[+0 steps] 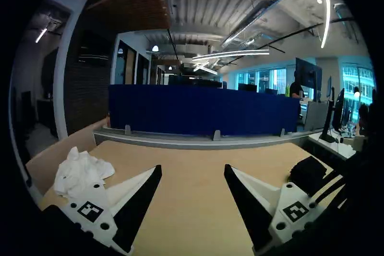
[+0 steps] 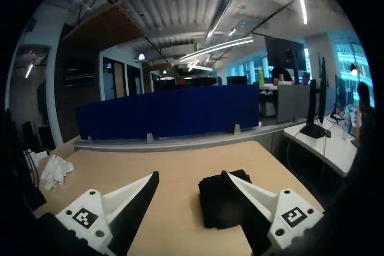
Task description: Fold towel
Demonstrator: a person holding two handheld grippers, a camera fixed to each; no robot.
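Black towel [image 2: 213,203] folded on desk [image 2: 177,160], white cloth [image 1: 79,173] crumpled, left hand-held gripper [image 1: 192,166] apart, right hand-held gripper [image 2: 189,173] apart

L hand-held gripper [image 1: 192,166] agape, R hand-held gripper [image 2: 189,173] agape

You read table [image 1: 192,152]: light wood-look top, smooth, matt | white cloth [image 1: 79,174]: soft crumpled fabric | black towel [image 2: 213,203]: matt cloth | left gripper [image 1: 192,167], right gripper [image 2: 189,173]: smooth white plastic shells, matt black inner faces | blue partition [image 1: 201,109]: matt, cloth-like
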